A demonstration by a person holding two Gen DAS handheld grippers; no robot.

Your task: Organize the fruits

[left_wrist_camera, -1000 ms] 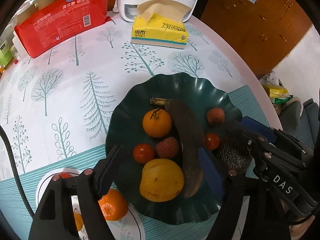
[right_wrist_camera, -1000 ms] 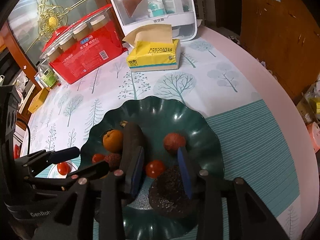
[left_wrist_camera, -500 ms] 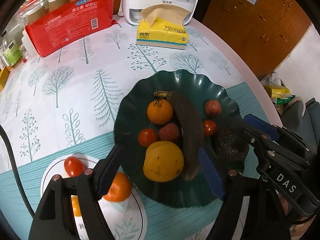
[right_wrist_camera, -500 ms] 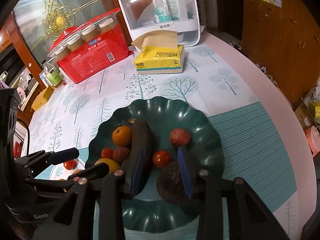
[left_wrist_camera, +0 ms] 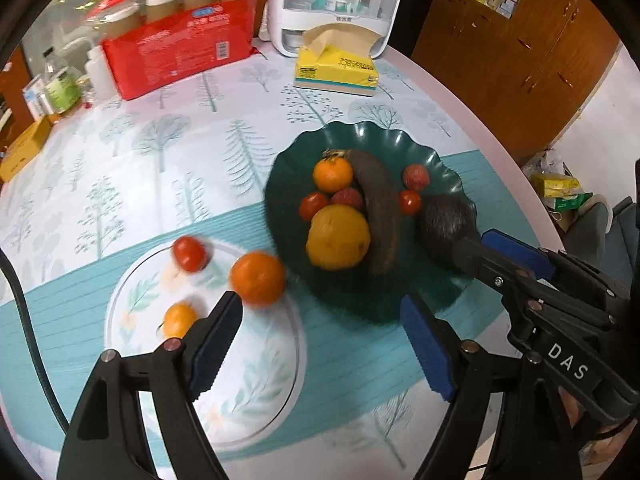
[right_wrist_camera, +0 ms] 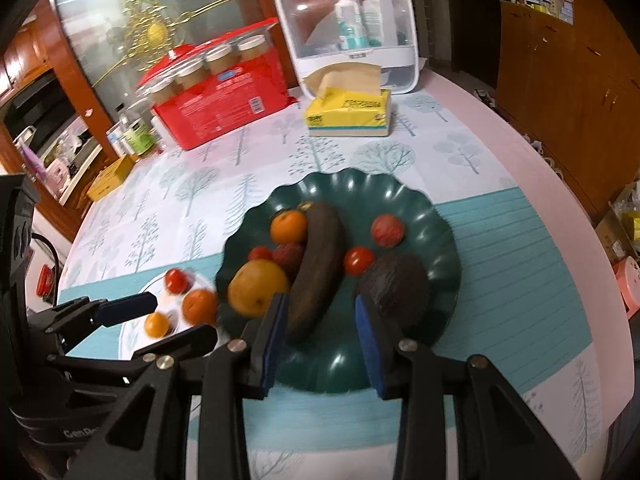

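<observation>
A dark green scalloped plate (left_wrist_camera: 444, 176) (right_wrist_camera: 440, 216) holds a dark banana (left_wrist_camera: 380, 208) (right_wrist_camera: 320, 264), a yellow fruit (left_wrist_camera: 338, 238), a small orange (left_wrist_camera: 333, 175), two lychees, two cherry tomatoes and a dark avocado (left_wrist_camera: 444, 224) (right_wrist_camera: 396, 284). A white floral plate (left_wrist_camera: 256, 384) (right_wrist_camera: 132, 332) to its left holds an orange (left_wrist_camera: 258, 278), a tomato (left_wrist_camera: 188, 254) and a small orange fruit (left_wrist_camera: 180, 320). My left gripper (left_wrist_camera: 320, 332) is open and empty above the gap between the plates. My right gripper (right_wrist_camera: 320, 332) is open and empty at the green plate's near rim.
At the back of the tree-patterned table stand a yellow tissue box (left_wrist_camera: 336, 70), a red pack of jars (left_wrist_camera: 180, 48) and a white storage case (left_wrist_camera: 336, 0). Small bottles and a yellow box (left_wrist_camera: 24, 148) sit far left. Wooden cabinets (left_wrist_camera: 520, 48) stand right.
Both grippers have pulled back and up from the green plate. The left one has shifted left, so the white plate and its fruit now show fully. The avocado lies on the plate.
</observation>
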